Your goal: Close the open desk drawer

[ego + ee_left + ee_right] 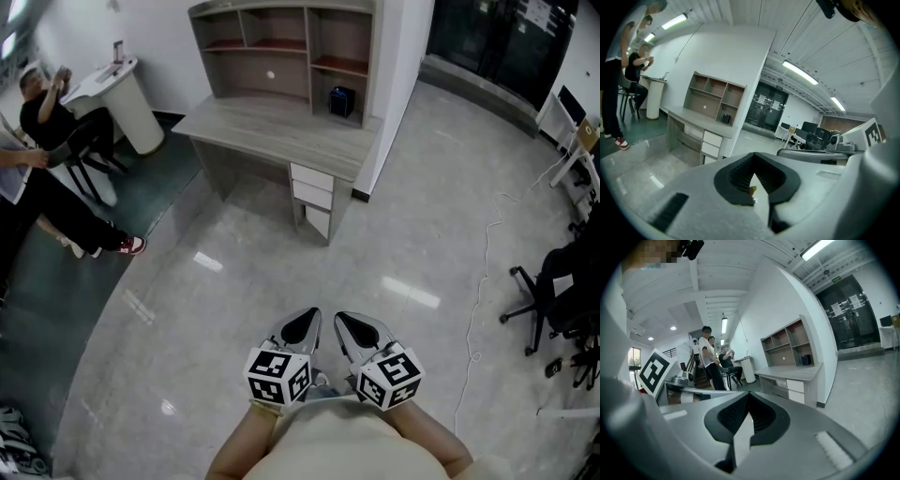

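Drawers in the desk lie well ahead of you across the floor, far from both tools. Your left gripper and right gripper sit side by side, jaws closed, empty.

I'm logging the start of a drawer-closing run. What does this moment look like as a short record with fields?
left tongs: shut, touching nothing
right tongs: shut, beside the left tongs
target: pale wooden desk with shelf hutch, far across the grey floor
storage: white drawer stack at the desk's right end in head view; open one unclear
contact: none
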{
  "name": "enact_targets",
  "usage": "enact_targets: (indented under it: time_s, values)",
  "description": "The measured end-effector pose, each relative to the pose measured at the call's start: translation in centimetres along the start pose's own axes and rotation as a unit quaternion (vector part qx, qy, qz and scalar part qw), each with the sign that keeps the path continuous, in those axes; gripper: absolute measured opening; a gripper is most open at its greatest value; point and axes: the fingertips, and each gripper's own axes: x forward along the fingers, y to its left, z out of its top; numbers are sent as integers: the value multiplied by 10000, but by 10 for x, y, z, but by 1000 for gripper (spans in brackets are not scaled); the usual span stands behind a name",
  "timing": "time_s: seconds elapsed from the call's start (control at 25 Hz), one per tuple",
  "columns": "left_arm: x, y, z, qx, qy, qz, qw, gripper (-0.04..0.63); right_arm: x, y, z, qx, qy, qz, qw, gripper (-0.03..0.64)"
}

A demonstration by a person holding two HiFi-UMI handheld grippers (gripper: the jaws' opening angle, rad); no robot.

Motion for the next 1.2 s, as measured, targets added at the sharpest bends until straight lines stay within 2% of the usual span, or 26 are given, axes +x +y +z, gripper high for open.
enact_targets:
  time_s: [0.32, 0.68, 1.2]
  values:
    - [-3, 31, -2, -208, 82, 74, 9997, 2, 25, 11, 0, -33, 147, 6, 9999, 6]
    - [13, 59, 0, -347, 124, 199, 9991, 2, 54, -2, 1, -125, 305, 42, 9994, 6]
    - [91, 101, 35, -412, 172, 341, 9984, 2, 122, -67, 34, -219, 387, 218, 9988, 6]
